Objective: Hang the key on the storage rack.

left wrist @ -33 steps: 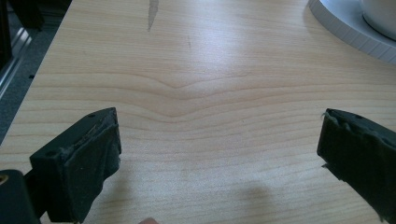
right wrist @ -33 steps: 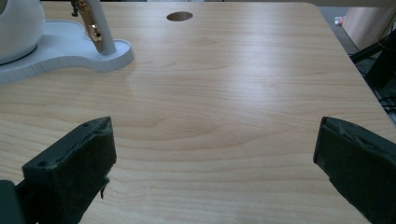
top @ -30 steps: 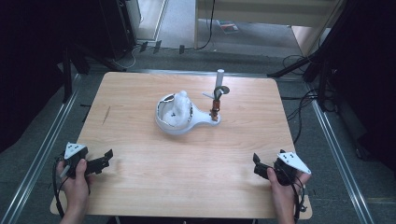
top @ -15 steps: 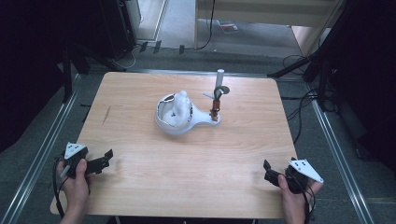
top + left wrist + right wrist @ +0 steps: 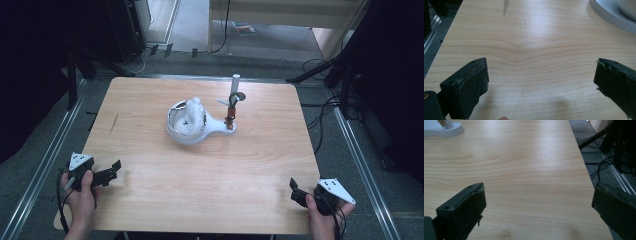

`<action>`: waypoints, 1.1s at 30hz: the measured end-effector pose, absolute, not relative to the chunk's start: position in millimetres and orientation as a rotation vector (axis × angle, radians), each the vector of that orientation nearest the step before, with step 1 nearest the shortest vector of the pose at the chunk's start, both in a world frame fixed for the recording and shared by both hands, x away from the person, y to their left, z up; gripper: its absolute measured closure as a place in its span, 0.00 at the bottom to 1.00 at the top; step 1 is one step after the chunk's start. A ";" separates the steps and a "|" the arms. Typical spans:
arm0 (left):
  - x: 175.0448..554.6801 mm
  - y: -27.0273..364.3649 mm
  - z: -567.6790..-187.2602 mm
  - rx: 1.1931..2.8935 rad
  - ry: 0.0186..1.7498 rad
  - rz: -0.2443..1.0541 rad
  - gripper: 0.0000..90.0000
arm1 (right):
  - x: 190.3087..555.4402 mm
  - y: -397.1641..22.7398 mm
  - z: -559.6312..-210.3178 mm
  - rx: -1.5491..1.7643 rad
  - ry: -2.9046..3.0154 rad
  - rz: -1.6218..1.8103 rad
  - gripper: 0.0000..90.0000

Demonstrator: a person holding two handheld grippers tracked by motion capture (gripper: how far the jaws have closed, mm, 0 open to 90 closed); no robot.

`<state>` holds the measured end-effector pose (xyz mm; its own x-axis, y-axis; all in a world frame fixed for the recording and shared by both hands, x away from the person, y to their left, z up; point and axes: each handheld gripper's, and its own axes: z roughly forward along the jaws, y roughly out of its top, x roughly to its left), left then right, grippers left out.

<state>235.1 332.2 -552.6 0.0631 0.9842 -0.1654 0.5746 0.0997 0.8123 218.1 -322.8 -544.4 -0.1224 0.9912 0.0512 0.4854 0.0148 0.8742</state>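
A white bowl-shaped stand [image 5: 191, 126] sits at the middle of the wooden table [image 5: 150, 100], with something white piled in its bowl. From its right-hand base rises a thin post [image 5: 232, 102] with a white tube on top. My left gripper [image 5: 115, 170] rests near the table's near left edge, open, with bare wood between its jaws [image 5: 541, 85]. My right gripper [image 5: 295, 191] sits at the near right corner, also open [image 5: 539, 212] and holding nothing. The stand's rim [image 5: 611, 15] shows at the top right of the left gripper view, and its base [image 5: 446, 130] at the top left of the right gripper view.
The table's right edge [image 5: 584, 162] runs close beside my right gripper, with cables and a metal rail [image 5: 621, 180] on the floor beyond it. Dark stands and cables [image 5: 330, 100] surround the table. Bare wood stretches between both grippers and the stand.
My right gripper has drawn back toward the person and to the right, ending at the near right corner. The left gripper has hardly moved. The stand has stayed put.
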 end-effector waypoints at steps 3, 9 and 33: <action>235.1 332.3 -552.6 1.569 1.607 0.670 0.00 | 214.8 -326.9 -545.4 1.536 1.665 1.037 0.00; 235.2 332.3 -552.6 1.569 1.607 0.671 0.00 | 210.1 -333.8 -546.2 1.553 1.651 1.036 0.00; 235.5 332.1 -552.7 1.571 1.607 0.670 0.00 | 198.4 -344.4 -546.4 1.561 1.633 1.012 0.07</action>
<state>235.5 332.1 -552.7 0.0634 0.9843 -0.1646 0.5761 0.0986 0.8114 198.4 -344.4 -546.4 -0.0763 0.9957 0.0528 0.4904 -0.0086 0.8715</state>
